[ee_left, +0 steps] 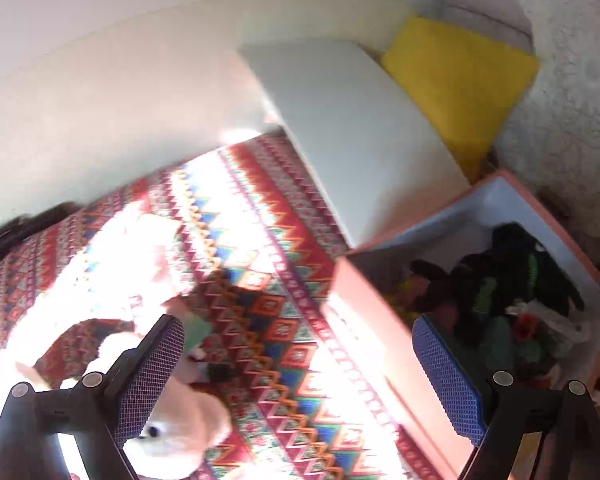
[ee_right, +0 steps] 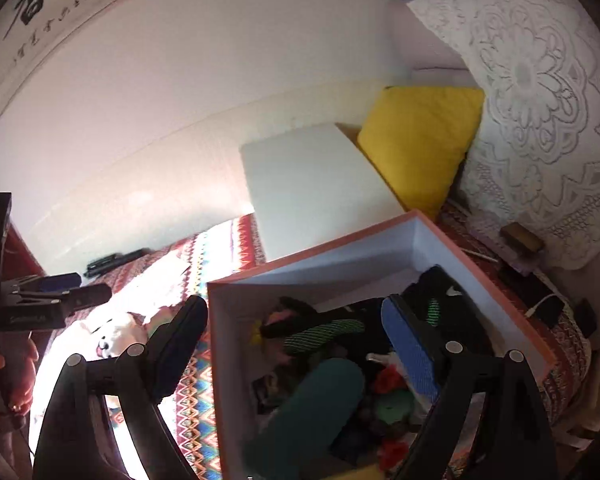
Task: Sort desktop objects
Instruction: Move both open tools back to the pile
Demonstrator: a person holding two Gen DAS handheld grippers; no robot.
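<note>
- The pink-rimmed box (ee_right: 380,236) is sitting open on the patterned cloth (ee_left: 260,240), its pale inner walls showing, with a closed white box (ee_right: 316,184) just behind it and a yellow cushion (ee_right: 420,140) beyond.
- Inside the box a jumble is lying: dark items with green mesh stripes (ee_right: 324,330), a teal oblong piece (ee_right: 312,408), and red and yellow bits; single items are hard to tell apart.
- The right gripper (ee_right: 296,348) is hanging over the box with its fingers spread wide and nothing between them, one finger outside the near wall, the blue-padded one above the contents.
- The left gripper (ee_left: 296,368) is also standing wide apart and empty, above the cloth.
- A white plush toy (ee_left: 180,432) is lying on the cloth outside the box, beside the left finger.
</note>
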